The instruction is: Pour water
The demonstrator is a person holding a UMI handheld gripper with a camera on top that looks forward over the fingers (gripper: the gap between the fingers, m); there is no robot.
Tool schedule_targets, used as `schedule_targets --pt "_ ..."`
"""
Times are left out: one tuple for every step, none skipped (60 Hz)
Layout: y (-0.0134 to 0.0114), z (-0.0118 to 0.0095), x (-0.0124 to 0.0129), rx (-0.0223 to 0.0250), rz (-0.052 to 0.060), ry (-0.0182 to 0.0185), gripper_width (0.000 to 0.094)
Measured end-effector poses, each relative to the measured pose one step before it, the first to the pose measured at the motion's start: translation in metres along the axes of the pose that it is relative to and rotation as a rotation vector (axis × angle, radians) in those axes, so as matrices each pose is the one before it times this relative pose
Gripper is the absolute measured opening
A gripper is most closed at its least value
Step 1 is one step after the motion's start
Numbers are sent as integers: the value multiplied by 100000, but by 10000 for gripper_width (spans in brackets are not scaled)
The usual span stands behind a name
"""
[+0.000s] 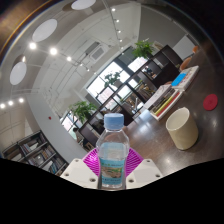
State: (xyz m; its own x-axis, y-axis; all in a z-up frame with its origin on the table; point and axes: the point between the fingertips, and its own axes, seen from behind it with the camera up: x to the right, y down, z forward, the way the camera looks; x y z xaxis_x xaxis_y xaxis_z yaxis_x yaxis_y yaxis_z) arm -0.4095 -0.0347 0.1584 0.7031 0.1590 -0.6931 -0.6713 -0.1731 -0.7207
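Here, water bottle [114, 150] upright, cap up, clamped in claw [113, 172], cream cup [181, 128] beyond

round ceiling lights [45, 30], big windows [115, 85], potted plants [84, 108].

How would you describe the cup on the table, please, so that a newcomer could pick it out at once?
Start at the dark table, where the gripper is shut on a clear water bottle with a blue cap. Beyond and to the right of the bottle stands the cup. It is plain cream, open-topped and empty-looking, unlike the flat red disc farther off.

clear plastic bottle [113, 155], matt cream cup [181, 129]
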Motion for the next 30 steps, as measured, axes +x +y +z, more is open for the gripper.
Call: schedule_targets --pt "-456 209 126 950 5589 -789 272" --pt "-464 239 100 860 5761 -817 273" --pt "-469 149 78 826 5729 -864 270" --pt "-501 372 134 1113 5490 -1058 271" --pt "-559 283 99 1388 5210 -1001 272" --pt "-646 -673 -1253 986 5297 12 272" --pt "-451 1276 1219 1606 4746 -1355 273" --pt "-350 111 -36 1112 5329 -767 273" --pt "-352 68 39 925 5276 -721 270" --pt "-297 66 17 834 4808 -755 270" --pt "-317 18 -23 956 4383 -693 271" --pt "-327 76 -18 1236 3963 -636 268" --pt "-415 118 63 1507 3826 -501 268" --pt "-393 -1017 -1094 1248 4512 451 269" --pt "-293 1076 792 1614 2993 -446 269" --pt "-169 47 -37 828 3805 -553 273" --pt "-179 9 -82 684 3570 -663 273" --pt "-255 -14 -96 955 3268 -724 271" --pt "-299 22 -36 1247 3054 -555 271" --pt "-288 -3 -11 1313 3009 -423 272" --pt "-366 -805 -880 674 4278 -233 271" --pt "-484 1217 408 1358 2280 -344 272" --pt "-89 -28 -79 933 2955 -582 273" --pt "-212 -125 -212 1079 2905 -617 273" --pt "-253 -53 -222 1064 2784 -647 272" --pt "-246 -94 -210 1127 2767 -683 272" --pt "-259 -99 -179 1169 2910 -656 272" --pt "-252 -85 -163 1151 2901 -606 275" --pt "-238 -22 -141 948 2717 -576 276" --pt "-475 -461 -753 658 2723 -289 273"
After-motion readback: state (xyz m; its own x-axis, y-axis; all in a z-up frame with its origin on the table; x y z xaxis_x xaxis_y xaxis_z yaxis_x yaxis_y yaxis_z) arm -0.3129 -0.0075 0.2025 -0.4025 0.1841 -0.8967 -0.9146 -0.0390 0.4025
